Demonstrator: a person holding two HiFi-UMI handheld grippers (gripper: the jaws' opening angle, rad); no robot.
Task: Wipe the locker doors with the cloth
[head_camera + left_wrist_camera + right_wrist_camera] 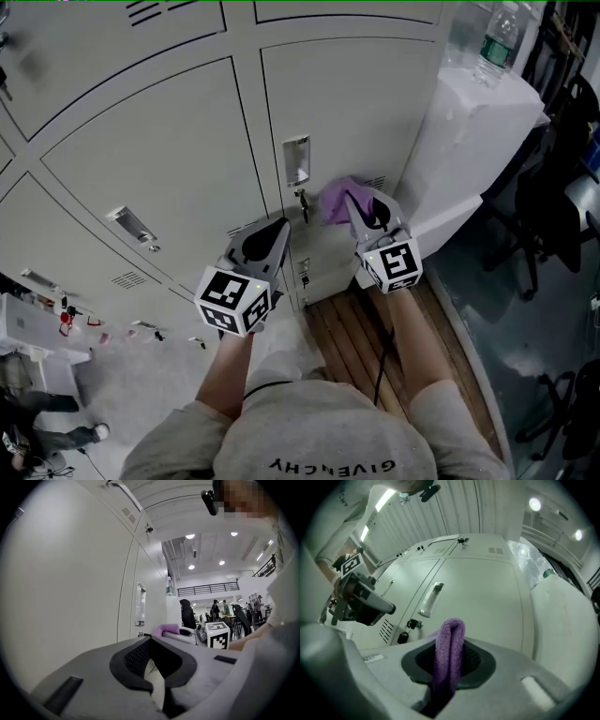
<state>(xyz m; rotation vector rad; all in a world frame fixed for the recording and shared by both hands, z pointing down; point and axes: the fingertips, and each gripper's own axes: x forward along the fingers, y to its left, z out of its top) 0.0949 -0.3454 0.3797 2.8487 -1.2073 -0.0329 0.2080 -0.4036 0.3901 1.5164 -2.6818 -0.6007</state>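
Grey locker doors [347, 94] fill the upper part of the head view. My right gripper [364, 204] is shut on a folded purple cloth [335, 200], held close to the right-hand door just below its handle recess [296, 159] and hanging key [303, 201]. Seen from the right gripper view, the cloth [449, 651] stands up between the jaws, with the door [483, 597] a short way ahead. To the left my other gripper [278, 230] is shut with nothing in it, its tip near the seam between two doors. The left gripper view shows its jaws [152, 663] together and the cloth [167, 629] beyond.
A white cabinet [469, 131] stands right of the lockers with a water bottle [495, 42] on top. Office chairs [548, 202] are at the far right. A strip of wooden floor [352, 337] lies under my arms. A cluttered desk [37, 328] sits at the lower left.
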